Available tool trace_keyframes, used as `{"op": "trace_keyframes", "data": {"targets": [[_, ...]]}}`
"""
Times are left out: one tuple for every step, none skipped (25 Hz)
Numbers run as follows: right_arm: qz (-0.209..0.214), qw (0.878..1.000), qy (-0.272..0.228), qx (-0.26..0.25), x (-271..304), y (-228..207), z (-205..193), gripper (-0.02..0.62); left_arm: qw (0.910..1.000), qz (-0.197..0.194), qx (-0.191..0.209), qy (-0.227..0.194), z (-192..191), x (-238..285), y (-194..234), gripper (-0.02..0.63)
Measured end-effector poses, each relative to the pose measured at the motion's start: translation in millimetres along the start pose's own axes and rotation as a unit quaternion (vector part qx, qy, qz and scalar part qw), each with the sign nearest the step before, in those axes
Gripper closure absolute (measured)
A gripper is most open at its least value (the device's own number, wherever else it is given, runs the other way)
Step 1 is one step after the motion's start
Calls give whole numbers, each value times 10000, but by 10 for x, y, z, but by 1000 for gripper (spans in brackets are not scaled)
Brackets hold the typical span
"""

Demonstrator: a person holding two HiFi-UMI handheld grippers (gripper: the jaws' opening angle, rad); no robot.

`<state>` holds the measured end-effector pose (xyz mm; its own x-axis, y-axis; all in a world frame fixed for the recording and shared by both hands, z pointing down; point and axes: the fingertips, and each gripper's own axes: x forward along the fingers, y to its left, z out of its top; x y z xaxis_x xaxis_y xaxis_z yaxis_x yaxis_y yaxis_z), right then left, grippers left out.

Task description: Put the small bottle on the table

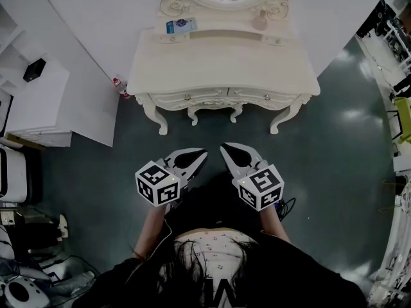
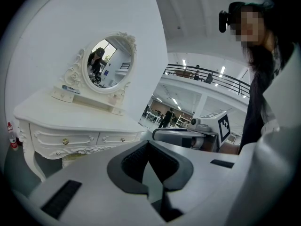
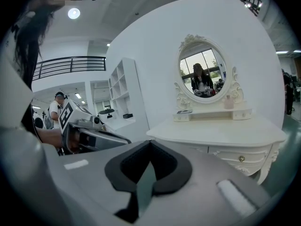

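Note:
A small pink bottle (image 1: 260, 21) stands at the right end of the raised shelf on the cream dressing table (image 1: 225, 66), under the oval mirror; the right gripper view shows the bottle (image 3: 229, 101) too. A small red-and-white bottle (image 1: 119, 86) stands on the floor by the table's left leg, and the left gripper view catches it (image 2: 10, 134) low at the left. My left gripper (image 1: 200, 154) and right gripper (image 1: 226, 149) hang side by side over the dark floor in front of the table, well short of it. Both are shut with nothing between the jaws (image 2: 149, 147) (image 3: 150, 147).
A blue-and-white box (image 1: 180, 25) lies on the shelf's left end. A white shelf unit (image 1: 38, 101) stands to the left of the table against the white wall. Racks and gear line the right edge (image 1: 398, 114), and more clutter sits at the lower left.

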<state>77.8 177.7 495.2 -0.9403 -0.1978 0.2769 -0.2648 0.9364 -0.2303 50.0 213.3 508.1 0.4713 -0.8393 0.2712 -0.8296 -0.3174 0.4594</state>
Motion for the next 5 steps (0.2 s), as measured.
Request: {"op": "trace_keyframes", "data": {"targets": [[3,10000,8,-14,8,-4,3,586,10000,0,8,-5,5,3,5,606],[12,10000,13,-33,20,-5,7,586,10000,5,18,-13,11,3,15,606],[24,10000,15,-54,36,-5,12,586,10000,14,29,-25,17,1,27,606],[40,10000,16,-76,54,-2,16,586,10000,26,40,-38,23,-2,41,606],[56,9999,17,-98,72,0,21,586,10000,38,51,-53,29,-7,56,606]]}}
